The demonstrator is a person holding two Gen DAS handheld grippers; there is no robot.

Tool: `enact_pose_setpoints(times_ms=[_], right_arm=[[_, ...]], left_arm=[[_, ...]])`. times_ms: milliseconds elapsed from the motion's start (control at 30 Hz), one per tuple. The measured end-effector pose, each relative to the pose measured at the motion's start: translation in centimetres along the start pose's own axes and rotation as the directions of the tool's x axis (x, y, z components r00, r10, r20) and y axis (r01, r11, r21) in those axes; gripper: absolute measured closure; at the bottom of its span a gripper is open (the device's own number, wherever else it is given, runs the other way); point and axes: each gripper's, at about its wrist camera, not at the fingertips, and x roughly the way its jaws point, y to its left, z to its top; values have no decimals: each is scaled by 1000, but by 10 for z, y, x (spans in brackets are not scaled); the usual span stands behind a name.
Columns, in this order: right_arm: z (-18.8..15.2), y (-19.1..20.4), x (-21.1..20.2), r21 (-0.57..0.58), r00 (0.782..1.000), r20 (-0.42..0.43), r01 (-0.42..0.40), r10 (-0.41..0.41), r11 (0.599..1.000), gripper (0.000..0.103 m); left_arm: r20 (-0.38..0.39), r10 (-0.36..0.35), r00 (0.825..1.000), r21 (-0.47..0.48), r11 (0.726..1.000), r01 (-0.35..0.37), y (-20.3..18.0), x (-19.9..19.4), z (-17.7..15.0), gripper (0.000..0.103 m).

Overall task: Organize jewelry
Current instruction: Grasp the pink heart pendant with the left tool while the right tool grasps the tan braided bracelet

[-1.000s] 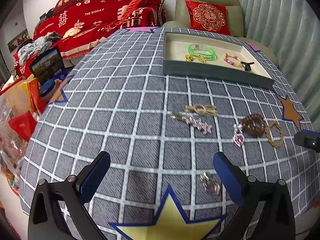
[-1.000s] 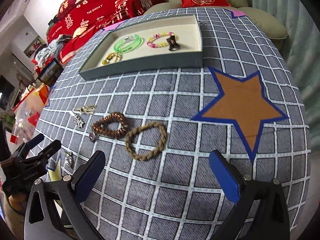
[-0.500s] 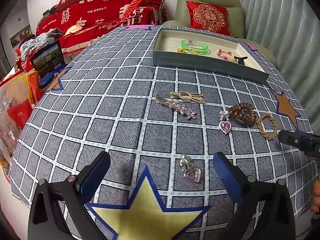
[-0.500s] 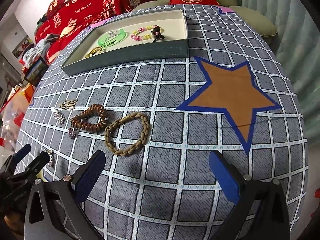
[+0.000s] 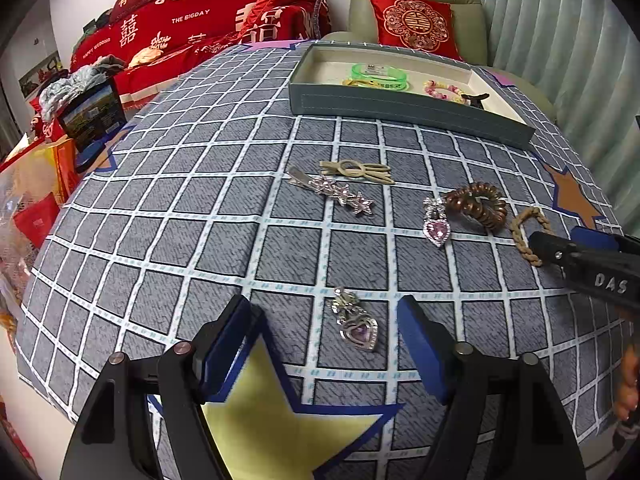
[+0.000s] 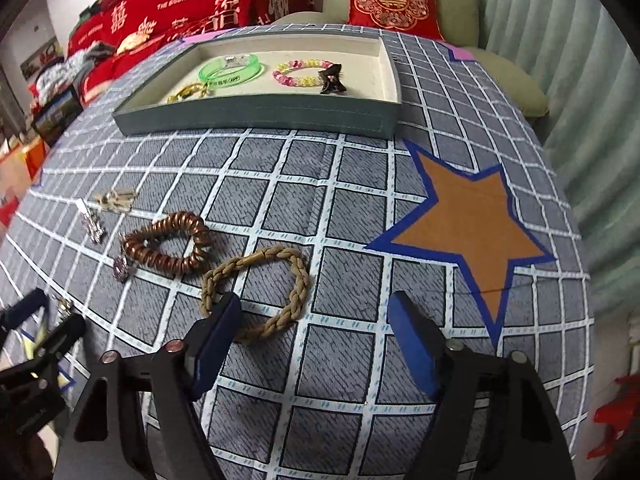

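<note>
In the left wrist view, the left hand-held gripper [image 5: 324, 346] has narrowed its jaws over the last half second and come down close to the checked surface [image 5: 168, 216], so the heart-shaped crystal hair clip [image 5: 354, 320] now lies between its blue pads [image 5: 224, 344], not yet touched by either. That reads as the start of a pick: this clip looks to be the next piece bound for the tray [image 5: 400, 110], which sits well apart at the far edge and already holds a green bangle [image 5: 380, 76] and a bead bracelet [image 5: 442, 90]. A star hair clip [image 5: 332, 192], a beige clip [image 5: 358, 170] and a pink heart clip [image 5: 436, 222] are still loose on the cloth. In the right wrist view, the right hand-held gripper [image 6: 316, 340] has likewise drawn its jaws partway in while staying open and empty, and has closed on the braided hair tie [image 6: 260, 288]; its left pad [image 6: 218, 338] overlaps the tie's near edge, though whether it touches I cannot tell. The brown spiral hair tie [image 6: 168, 246] lies just beside. Both grasps seem about to close at once.
</note>
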Motion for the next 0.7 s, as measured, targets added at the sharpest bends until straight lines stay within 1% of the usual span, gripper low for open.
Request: enact_pose_setpoints(times_ms=[100,133,167,200,233,267,300,367,400,433,567,700], right_arm=[[0,3,-1,-14,1000,0,-8,8,1000,35],[0,4,-2,-21,1000,0,-12,12,1000,40],[0,6,-3,-26,1000,1,-14,14,1000,47],[0,8,-4,-36,1000,2,-18,18,999,51],[0,9,-4,-41,1000,2,-21,21,999,60],[0,11,-5,-45,1000,2,-24,24,999,69],[0,12,-5,-48,1000,1,-28,28,998,73],[0,13,-5,-49,1000,2,-28,28,998,90],[0,12,-6,-43,1000,2,-31,31,999,92],[0,11,-6,-35,999,3,-37,37,999,94],[0,-2,-9,24,997,7,-83,83,996,95],[2,-12,-16,51,994,30,-102,101,993,95]], left_arm=[[4,-5,1000,10,1000,5,-3,-2,-1,29],[4,-9,1000,13,1000,9,-4,-2,-1,31],[4,-12,1000,17,1000,12,-6,-2,-1,34],[4,-17,1000,22,1000,17,-7,-3,-1,39],[5,-23,1000,27,999,23,-8,-4,-1,42],[6,-29,1000,32,999,29,-10,-4,-2,48],[6,-32,999,34,999,32,-10,-5,-1,57],[7,-41,999,37,999,40,-11,-5,-1,61],[8,-46,999,38,998,46,-11,-5,-1,71],[9,-56,998,37,998,55,-11,-5,-1,75],[6,-122,992,8,992,122,-3,-7,0,75],[21,-143,989,-4,990,143,2,-12,2,75]])
